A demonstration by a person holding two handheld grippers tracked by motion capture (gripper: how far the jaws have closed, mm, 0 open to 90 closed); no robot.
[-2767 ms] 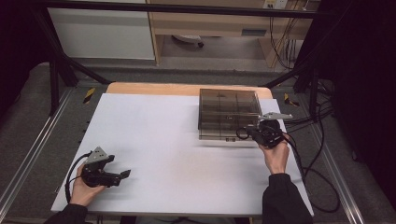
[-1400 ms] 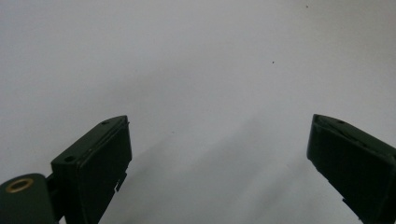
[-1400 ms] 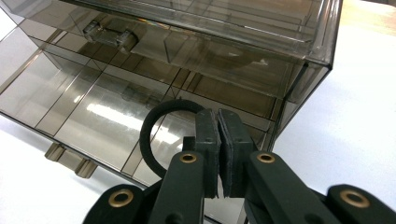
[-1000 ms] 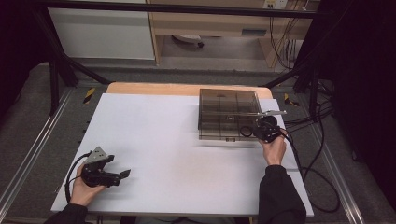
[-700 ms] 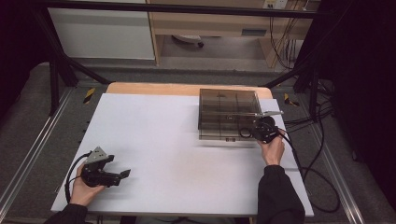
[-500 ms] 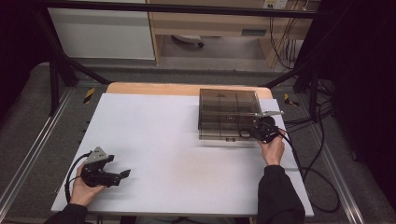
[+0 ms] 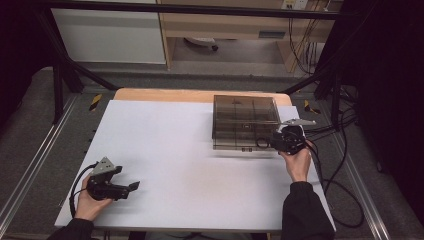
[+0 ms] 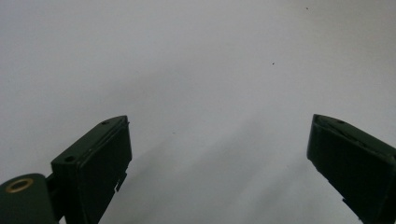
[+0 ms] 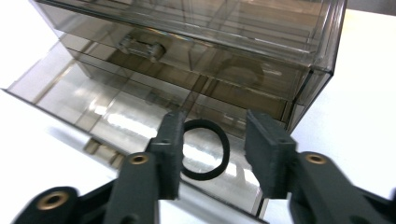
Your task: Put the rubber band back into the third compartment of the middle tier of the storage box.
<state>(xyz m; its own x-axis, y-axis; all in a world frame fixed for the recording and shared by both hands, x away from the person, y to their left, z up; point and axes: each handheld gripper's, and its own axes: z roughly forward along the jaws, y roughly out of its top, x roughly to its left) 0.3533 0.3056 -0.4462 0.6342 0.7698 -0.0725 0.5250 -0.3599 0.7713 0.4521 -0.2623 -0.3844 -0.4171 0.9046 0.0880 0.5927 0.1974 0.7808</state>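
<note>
A smoky see-through drawer box [image 7: 245, 117] stands at the table's far right. Its bottom drawer [image 9: 93, 98] is pulled out toward me. A black elastic ring [image 9: 224, 149] lies flat on that drawer's floor, at the box's front right corner [image 7: 262, 143]. My right gripper [image 7: 275, 142] hovers just over it, and its jaws have just been opening. In the right gripper view [image 9: 212, 122] the ring sits between the parted pads, with neither pad pressing on it. At the near left, my left gripper [image 7: 131, 187] rests open over bare table [image 8: 219, 140].
White sheet [image 7: 165, 150] covers the wooden table. Black cables [image 7: 340, 150] trail off the right edge behind my right hand. Metal frame rails run along both sides of the table.
My right hand has shifted slightly toward the box front since the oldest frame. The left hand and gripper have stayed put.
</note>
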